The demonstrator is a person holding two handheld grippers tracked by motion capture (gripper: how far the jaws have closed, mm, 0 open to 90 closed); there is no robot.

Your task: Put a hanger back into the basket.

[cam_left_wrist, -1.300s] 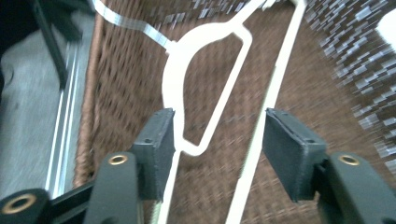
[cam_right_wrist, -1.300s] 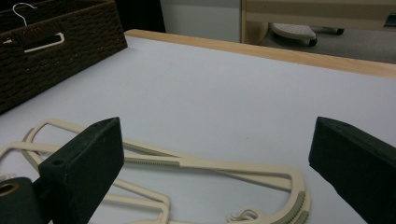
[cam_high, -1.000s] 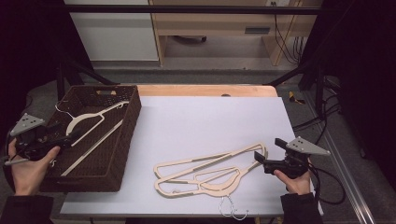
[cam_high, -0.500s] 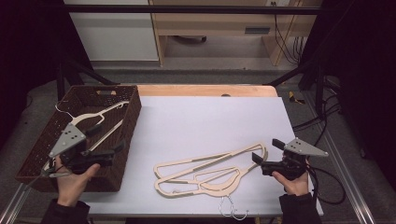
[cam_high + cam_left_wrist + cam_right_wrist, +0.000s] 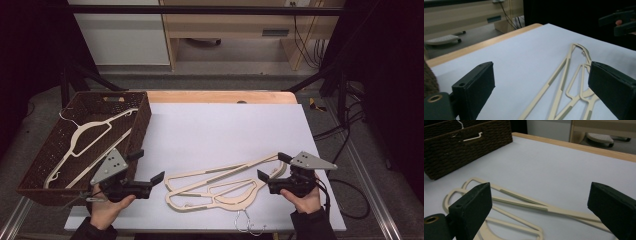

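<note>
At the left of the high view a dark woven basket (image 5: pixel 140 117) sits on the table's edge with a cream hanger (image 5: pixel 82 135) lying inside it. Just below its near right corner, at lower left, the left gripper (image 5: pixel 150 167) hangs over the white tabletop (image 5: pixel 225 130), its jaws having just been opening, now spread wide with nothing between them. In the lower middle, the hangers on the table (image 5: pixel 220 182) lie overlapped; there seem to be two, though the tangle makes the count unsure. Their metal hooks (image 5: pixel 247 222) reach the bottom edge. At lower right the right gripper (image 5: pixel 272 167) sits at the hangers' right end, jaws spread and empty.
</note>
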